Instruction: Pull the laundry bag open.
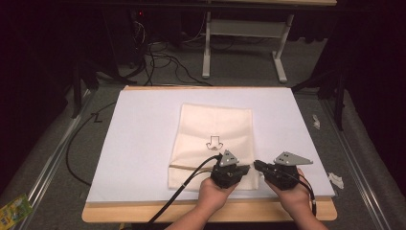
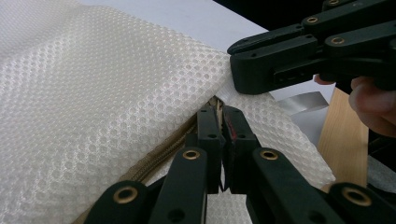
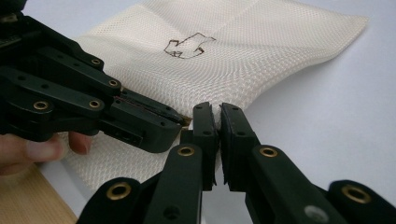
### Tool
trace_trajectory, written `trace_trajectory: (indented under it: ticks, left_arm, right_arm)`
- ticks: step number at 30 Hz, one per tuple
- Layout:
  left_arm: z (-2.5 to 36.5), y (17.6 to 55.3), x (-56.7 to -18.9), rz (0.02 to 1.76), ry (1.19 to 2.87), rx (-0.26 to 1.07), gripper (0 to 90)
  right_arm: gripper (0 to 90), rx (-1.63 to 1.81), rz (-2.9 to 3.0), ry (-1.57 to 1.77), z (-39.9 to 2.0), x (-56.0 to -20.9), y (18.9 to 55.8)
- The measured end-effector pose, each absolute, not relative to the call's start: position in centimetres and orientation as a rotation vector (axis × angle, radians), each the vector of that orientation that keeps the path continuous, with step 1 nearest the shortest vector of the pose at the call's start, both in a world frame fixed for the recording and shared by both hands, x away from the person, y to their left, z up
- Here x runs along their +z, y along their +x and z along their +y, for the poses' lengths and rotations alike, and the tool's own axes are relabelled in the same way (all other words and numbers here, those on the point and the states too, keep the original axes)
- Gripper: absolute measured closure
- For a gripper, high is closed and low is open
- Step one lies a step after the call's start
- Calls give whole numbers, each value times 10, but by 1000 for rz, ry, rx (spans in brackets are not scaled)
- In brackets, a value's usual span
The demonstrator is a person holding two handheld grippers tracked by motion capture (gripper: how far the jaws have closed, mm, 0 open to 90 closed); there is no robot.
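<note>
Mesh laundry bag, cream-coloured with a small outline drawing on its face, lay flat on the white sheet covering the tabletop, its zipped end toward the person; the tan zipper ran along that near edge; the left gripper sat at the zipper's right-hand end, its jaws pressed together there, seemingly pinching the small pull, though the pull itself was too hidden between them to be sure; the right gripper came in from the bag's near right corner, jaws closed on the mesh edge just beside the other gripper, holding the fabric steady; the two grippers were nearly touching; as I judged it, the opening of the bag had barely begun: both grips looked set, yet the zipper seemed shut along its whole visible length; what remained was to draw the pull leftward along the edge while the corner stayed anchored
</note>
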State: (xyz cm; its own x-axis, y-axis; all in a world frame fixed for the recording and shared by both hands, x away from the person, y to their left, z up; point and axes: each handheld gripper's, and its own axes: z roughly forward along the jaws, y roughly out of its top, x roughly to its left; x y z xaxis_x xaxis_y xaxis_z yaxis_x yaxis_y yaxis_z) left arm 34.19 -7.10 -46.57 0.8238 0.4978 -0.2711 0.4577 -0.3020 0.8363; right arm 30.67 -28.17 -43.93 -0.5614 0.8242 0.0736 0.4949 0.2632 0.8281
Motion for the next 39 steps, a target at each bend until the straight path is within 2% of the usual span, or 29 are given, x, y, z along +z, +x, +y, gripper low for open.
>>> trace_trajectory:
  ticks: [2, 5, 11, 16, 18, 19, 28, 30, 31, 34, 36, 37, 38, 39]
  left_arm:
    - [-68, 341, -465, 742, 1949, 111, 880]
    - [-43, 353, -476, 869, 1889, 30, 881]
    - [-7, 357, -471, 897, 1957, 70, 879]
    - [61, 362, -466, 1037, 1945, 123, 879]
    - [75, 360, -465, 1055, 1954, 134, 880]
    - [97, 355, -468, 1054, 1942, 123, 880]
    - [113, 348, -472, 1030, 1955, 176, 863]
    - [113, 348, -472, 1003, 1948, 218, 813]
    - [113, 348, -472, 1004, 1945, 231, 748]
    - [117, 350, -467, 1005, 1906, 265, 573]
    - [119, 350, -465, 1002, 1898, 298, 505]
    - [124, 350, -460, 982, 1900, 378, 467]
    - [124, 350, -460, 982, 1900, 378, 427]
    - [134, 350, -455, 952, 1940, 513, 382]
  right_arm:
    - [876, 1203, 2157, 1187, -281, -438, 305]
    - [877, 1223, 2038, 1271, -303, -430, 307]
    - [873, 1231, 2008, 1385, -336, -442, 311]
    - [872, 1239, 1957, 1423, -347, -440, 313]
    - [872, 1232, 1937, 1438, -354, -440, 313]
    - [871, 1242, 1927, 1448, -359, -440, 313]
    - [853, 1229, 1995, 1373, -339, -438, 309]
    - [808, 1218, 2019, 1370, -341, -442, 309]
    - [766, 1223, 2025, 1356, -342, -443, 310]
    - [581, 1243, 2003, 1359, -344, -443, 310]
    - [447, 1245, 1972, 1338, -348, -441, 309]
    - [375, 1229, 1960, 1328, -350, -441, 309]
    - [322, 1199, 1942, 1316, -353, -440, 309]
    - [283, 1154, 1923, 1290, -357, -440, 308]
